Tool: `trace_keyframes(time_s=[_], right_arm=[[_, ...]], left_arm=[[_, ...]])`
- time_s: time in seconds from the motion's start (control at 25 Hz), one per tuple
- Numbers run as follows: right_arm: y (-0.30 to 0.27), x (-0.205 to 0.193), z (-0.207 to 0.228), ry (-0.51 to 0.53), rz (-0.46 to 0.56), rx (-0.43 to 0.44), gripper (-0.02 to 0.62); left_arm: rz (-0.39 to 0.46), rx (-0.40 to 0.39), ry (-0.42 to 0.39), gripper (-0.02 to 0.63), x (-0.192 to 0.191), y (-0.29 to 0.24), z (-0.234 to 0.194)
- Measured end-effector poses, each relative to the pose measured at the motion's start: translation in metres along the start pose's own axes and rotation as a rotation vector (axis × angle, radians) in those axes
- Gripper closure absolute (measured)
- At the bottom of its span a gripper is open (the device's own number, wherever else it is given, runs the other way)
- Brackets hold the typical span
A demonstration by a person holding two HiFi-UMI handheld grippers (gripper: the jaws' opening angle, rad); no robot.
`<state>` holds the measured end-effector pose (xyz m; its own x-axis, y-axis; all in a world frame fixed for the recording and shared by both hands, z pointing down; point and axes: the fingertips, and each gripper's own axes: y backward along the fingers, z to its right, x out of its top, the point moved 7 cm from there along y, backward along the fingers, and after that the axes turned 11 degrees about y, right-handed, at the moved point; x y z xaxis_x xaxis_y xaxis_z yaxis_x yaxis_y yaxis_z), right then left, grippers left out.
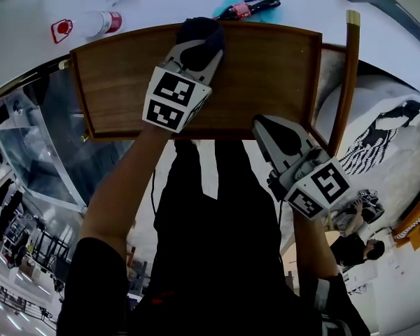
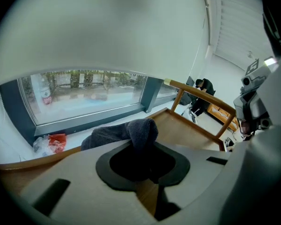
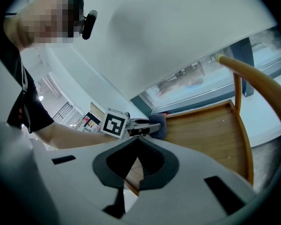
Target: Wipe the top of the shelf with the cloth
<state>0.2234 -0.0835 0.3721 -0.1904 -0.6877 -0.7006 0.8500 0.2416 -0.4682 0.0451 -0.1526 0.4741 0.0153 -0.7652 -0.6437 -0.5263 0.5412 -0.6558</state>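
Mid-wipe I reckon: my left tongs [image 1: 198, 47] are clamped on the dark cloth [image 1: 201, 32] bunched at their tips on the shelf top [image 1: 266, 68], right tongs [image 1: 262, 126] pinched closed on nothing nearby, so next I'd drag it sideways.

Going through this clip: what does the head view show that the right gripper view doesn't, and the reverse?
Only the head view: the person's legs below the shelf, and the marker cube on the right hand-held gripper. Only the right gripper view: the camera worn on the person's head. Both: the left hand-held gripper clamping the dark cloth on the wooden shelf top.
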Motion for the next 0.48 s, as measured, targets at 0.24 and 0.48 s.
trace_keyframes(time_s=[0.24, 0.48], right_arm=[[0.009, -0.003, 0.002, -0.006, 0.011, -0.006, 0.591], [0.020, -0.002, 0.003, -0.016, 0.026, -0.010, 0.591]], left_arm=[[-0.005, -0.026, -0.010, 0.535, 0.003, -0.012, 0.016], [-0.014, -0.067, -0.022, 0.535, 0.010, -0.027, 0.037]])
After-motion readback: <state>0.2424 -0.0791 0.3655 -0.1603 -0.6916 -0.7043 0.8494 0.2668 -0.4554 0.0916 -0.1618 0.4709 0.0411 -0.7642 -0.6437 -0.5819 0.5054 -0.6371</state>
